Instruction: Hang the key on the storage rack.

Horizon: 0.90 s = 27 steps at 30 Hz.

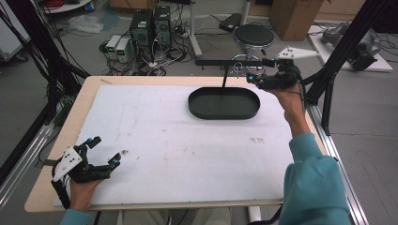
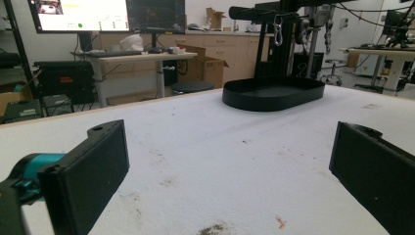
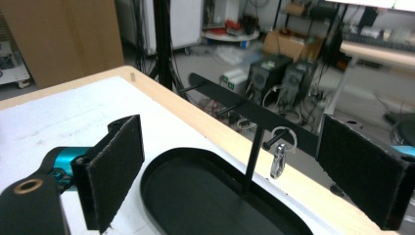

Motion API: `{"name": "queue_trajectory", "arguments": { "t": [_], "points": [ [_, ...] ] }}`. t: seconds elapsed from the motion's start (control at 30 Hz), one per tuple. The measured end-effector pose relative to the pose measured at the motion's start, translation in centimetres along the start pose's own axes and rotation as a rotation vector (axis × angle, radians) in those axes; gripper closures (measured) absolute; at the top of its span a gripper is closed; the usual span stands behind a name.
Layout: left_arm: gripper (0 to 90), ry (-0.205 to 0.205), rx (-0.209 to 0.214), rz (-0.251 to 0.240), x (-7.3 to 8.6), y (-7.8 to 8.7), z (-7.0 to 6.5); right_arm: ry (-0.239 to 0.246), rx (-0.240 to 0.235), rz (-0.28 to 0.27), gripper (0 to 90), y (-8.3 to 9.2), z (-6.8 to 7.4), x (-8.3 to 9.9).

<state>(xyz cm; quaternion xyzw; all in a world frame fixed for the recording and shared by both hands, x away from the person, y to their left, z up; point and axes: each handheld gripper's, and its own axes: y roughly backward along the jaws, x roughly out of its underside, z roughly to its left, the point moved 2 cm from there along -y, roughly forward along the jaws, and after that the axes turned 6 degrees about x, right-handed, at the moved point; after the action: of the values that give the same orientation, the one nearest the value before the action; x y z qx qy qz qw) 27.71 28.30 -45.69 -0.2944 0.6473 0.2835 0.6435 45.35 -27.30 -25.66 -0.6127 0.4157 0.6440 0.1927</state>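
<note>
Table top [image 1: 89, 101]: pale wood edge, smooth, light grain. Cover sheet [image 1: 178, 150]: white, matt, finely rough like foam or felt, speckled with brownish stains and smudges. Oval tray [image 1: 224, 104]: black, matt to faintly satin, smooth walls, looks like painted metal or plastic; which of the two cannot be told. Stand bar [image 3: 244, 110] with pegs: black, matt, thin and metal-like. Key ring and clip [image 3: 280, 154]: bright silvery metal, glossy. Left gripper [image 1: 104, 152]: black plastic body, matt; white plastic plate; teal anodised-looking metal fitting. Right gripper [image 3: 230, 171]: jaw pads black, rough, fuzzy-textured; brass-coloured insert in the matt black housing. Sleeve [image 1: 312, 183]: teal knit cloth, soft, matt.
</note>
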Motion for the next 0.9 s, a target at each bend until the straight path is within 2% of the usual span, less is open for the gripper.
{"name": "queue_trajectory", "arguments": {
  "t": [0.07, 0.1, 0.17, 0.27, 0.37, 0.47, 0.5, 0.57, 0.67, 0.7, 0.8, 0.9],
  "points": [
    [1.7, 0.0, 0.001, -0.002, 0.0, 0.0, 0.0, 0.01, -0.013, -0.047, 8.2, 1.6, 0.9, 1.3],
    [1.7, -0.002, 0.001, -0.001, 0.0, 0.0, 0.0, 0.006, -0.021, -0.057, 1.4, 2.1, 1.3, 1.8],
    [1.7, 0.0, 0.005, 0.0, 0.0, 0.0, 0.0, 0.015, -0.017, -0.074, 0.6, 3.3, 2.3, 3.4],
    [1.7, -0.001, 0.006, -0.004, 0.0, 0.0, 0.0, 0.021, 0.008, -0.114, 0.6, 5.1, 4.0, 6.2],
    [1.7, -0.005, 0.005, -0.004, 0.0, 0.0, -0.1, 0.028, 0.034, -0.154, 0.6, 6.7, 5.1, 9.1],
    [1.7, -0.006, 0.005, -0.008, 0.0, 0.0, -0.1, -0.003, 0.045, -0.198, 0.6, 8.1, 5.9, 11.5],
    [1.7, -0.011, 0.008, -0.005, 0.0, 0.1, -0.1, 0.002, 0.06, -0.21, 0.6, 8.4, 6.2, 12.3],
    [1.7, -0.015, 0.008, -0.006, 0.0, 0.1, -0.1, -0.012, 0.064, -0.242, 0.6, 8.9, 6.7, 13.9],
    [1.7, -0.015, 0.007, -0.009, 0.0, 0.1, -0.1, -0.007, 0.086, -0.253, 0.6, 9.2, 7.2, 16.5],
    [1.7, -0.015, 0.007, -0.009, 0.0, 0.1, -0.2, -0.029, 0.083, -0.249, 0.6, 9.2, 7.4, 17.4],
    [1.7, -0.015, 0.007, -0.011, 0.0, 0.1, -0.2, -0.049, 0.1, -0.267, 0.6, 9.2, 7.5, 19.7],
    [1.7, -0.018, 0.008, -0.011, 0.0, 0.1, -0.2, -0.066, 0.123, -0.262, 0.6, 8.9, 7.3, 21.3]
  ]
}}
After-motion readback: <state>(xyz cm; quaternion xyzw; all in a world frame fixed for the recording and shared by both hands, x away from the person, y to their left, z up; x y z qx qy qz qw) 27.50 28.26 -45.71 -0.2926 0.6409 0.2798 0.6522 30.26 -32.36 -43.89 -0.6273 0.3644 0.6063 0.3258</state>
